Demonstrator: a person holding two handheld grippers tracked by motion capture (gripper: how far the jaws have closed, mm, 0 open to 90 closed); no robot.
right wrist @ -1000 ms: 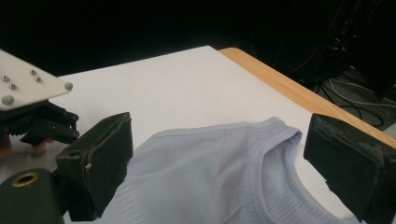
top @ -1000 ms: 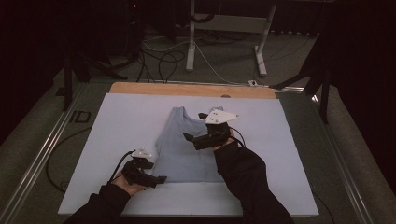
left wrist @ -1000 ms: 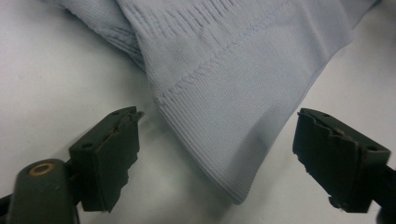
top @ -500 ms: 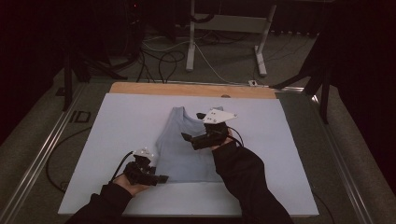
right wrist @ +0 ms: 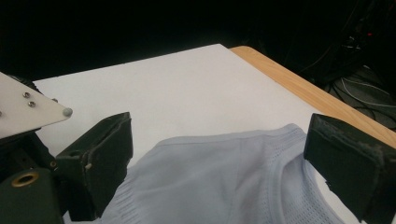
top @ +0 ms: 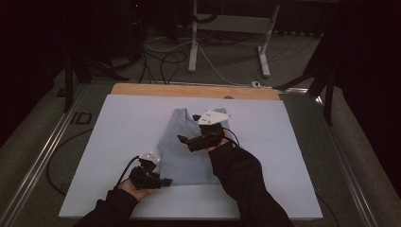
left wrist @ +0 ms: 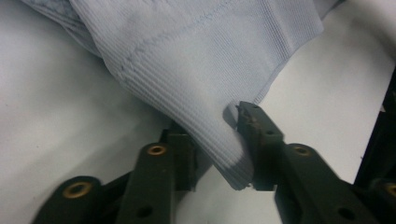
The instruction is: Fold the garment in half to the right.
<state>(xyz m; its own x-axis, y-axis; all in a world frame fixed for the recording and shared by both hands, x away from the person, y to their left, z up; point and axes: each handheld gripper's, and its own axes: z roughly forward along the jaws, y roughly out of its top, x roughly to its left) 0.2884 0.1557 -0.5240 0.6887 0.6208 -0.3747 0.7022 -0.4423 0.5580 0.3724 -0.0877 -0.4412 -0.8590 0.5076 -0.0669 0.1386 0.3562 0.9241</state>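
Gripping hem corner of pale blue tank top [left wrist: 196,60], left gripper [left wrist: 217,144] jaws just closing on cloth between them; right gripper [right wrist: 215,154] wide above shoulder. Next: right pinch, probably fold.

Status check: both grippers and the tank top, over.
Left gripper just closed, fingers pinching the tank top hem corner. Right gripper open above it. Nothing in the way.

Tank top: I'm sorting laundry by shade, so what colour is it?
Pale blue, plain ribbed knit; the tank top shows best in the left gripper view.
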